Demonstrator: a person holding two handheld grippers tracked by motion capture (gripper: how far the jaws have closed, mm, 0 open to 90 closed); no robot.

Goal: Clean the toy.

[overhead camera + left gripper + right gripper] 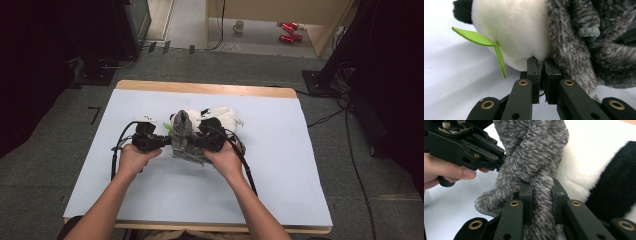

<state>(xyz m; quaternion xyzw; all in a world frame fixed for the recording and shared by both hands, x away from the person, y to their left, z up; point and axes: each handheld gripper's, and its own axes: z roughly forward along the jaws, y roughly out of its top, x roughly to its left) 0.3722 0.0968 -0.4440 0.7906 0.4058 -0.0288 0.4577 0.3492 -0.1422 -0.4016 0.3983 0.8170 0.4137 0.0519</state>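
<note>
Grey fuzzy cloth, a scarf (183, 137), is seen wound about a black-and-white plush panda (218, 119) that lies near the middle of the pale blue table cover (280, 165). In the high view the scarf is found at about nine o'clock of the panda's white body, touching it.

The left gripper (167, 141) is held at nine o'clock of the scarf, its jaws drawn nearly together; in the left gripper view (541, 65) they are pressed to where the grey pile meets the white plush, and a thin edge of the scarf appears to be pinched between them, though how much is caught cannot be told. A green felt leaf (480, 40) is seen hanging from the panda at ten o'clock of those jaws, and a black ear (462, 10) at the upper corner.

The right gripper (201, 143) is held at three o'clock of the scarf, and in the right gripper view (541, 192) a hanging fold of the scarf is clamped between its jaws. The left gripper and the fingers (454, 171) around it are seen at ten o'clock in that view, just beside the cloth. The panda's white and black plush is crowded against the right jaw, so the far side of the scarf is hidden.

Beyond the table, at twelve o'clock, a mug (239, 26) and red cans (289, 31) are seen on the floor, well apart from the work.
</note>
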